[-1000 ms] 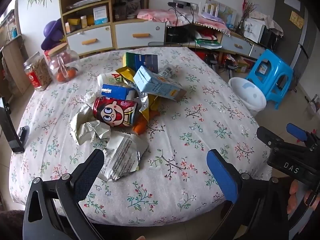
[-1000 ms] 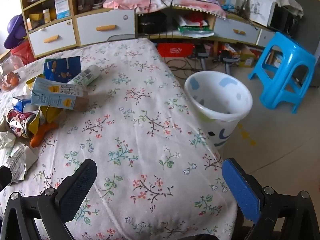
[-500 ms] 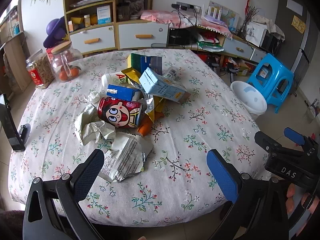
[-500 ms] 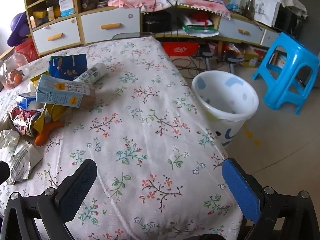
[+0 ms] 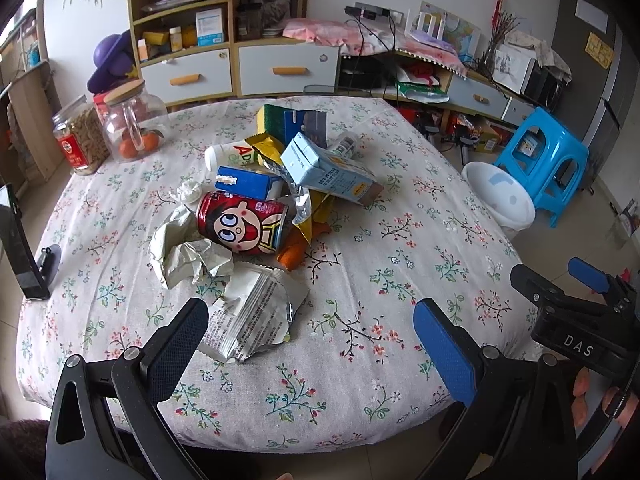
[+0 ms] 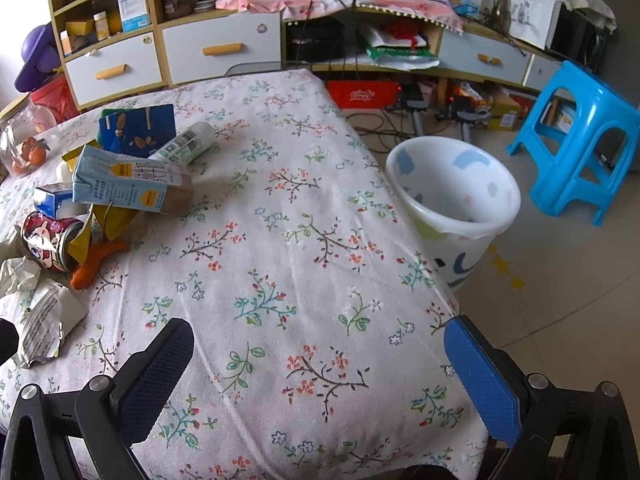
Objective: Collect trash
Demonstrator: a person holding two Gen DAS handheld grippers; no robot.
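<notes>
A pile of trash lies mid-table: a red cartoon can [image 5: 242, 224], a light blue carton [image 5: 328, 170], a small blue carton [image 5: 246, 183], crumpled paper [image 5: 188, 252], a white wrapper [image 5: 252, 316] and a white bottle [image 5: 228, 154]. The can [image 6: 50, 240] and light blue carton [image 6: 124, 186] also show in the right wrist view. A white bin [image 6: 452, 196] stands on the floor right of the table. My left gripper [image 5: 308, 344] is open and empty above the near table edge, just short of the wrapper. My right gripper [image 6: 316, 372] is open and empty over the table's near right corner.
Two glass jars [image 5: 132, 120] stand at the table's back left, a black phone on a stand [image 5: 24, 248] at its left edge. A blue stool [image 6: 580, 136] stands beyond the bin. Cabinets and shelves [image 5: 240, 64] line the far wall. The floral cloth [image 6: 280, 240] covers the table.
Both grippers have risen and drawn back a little, so more of the table and room shows. Both stay open. Nothing on the table has moved.
</notes>
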